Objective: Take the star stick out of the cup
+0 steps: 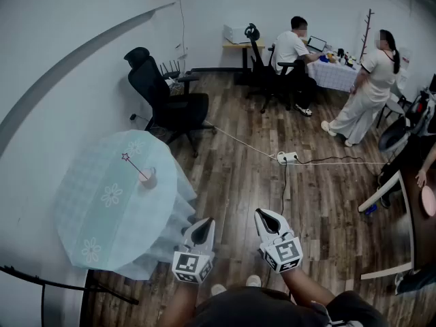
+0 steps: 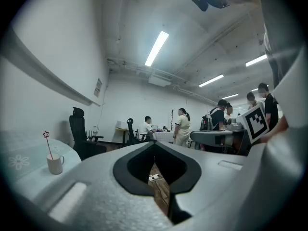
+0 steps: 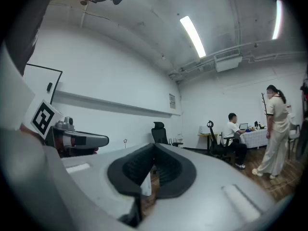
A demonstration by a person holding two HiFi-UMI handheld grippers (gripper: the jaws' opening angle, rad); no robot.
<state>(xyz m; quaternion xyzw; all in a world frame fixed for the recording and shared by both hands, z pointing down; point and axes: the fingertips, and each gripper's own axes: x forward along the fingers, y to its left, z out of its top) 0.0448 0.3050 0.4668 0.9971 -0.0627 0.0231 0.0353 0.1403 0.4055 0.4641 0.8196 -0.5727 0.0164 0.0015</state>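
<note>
Left claw (image 1: 204, 222) closed empty, right claw (image 1: 263, 214) closed empty, star stick (image 1: 134, 167) leaning in cup (image 1: 148, 180), on table (image 1: 95, 223)

The head view looks steeply down onto the wooden floor (image 1: 320, 189), with the left gripper (image 1: 202, 225) and right gripper (image 1: 267, 216) near its bottom edge and the round table (image 1: 88, 203) close at lower left. Each gripper view rides low behind its own jaws, facing roughly level toward the room's far end (ceiling lights (image 2: 156, 48) fill the upper half). All three share the black office chair (image 1: 167, 97) and the seated person (image 1: 289, 50).
</note>
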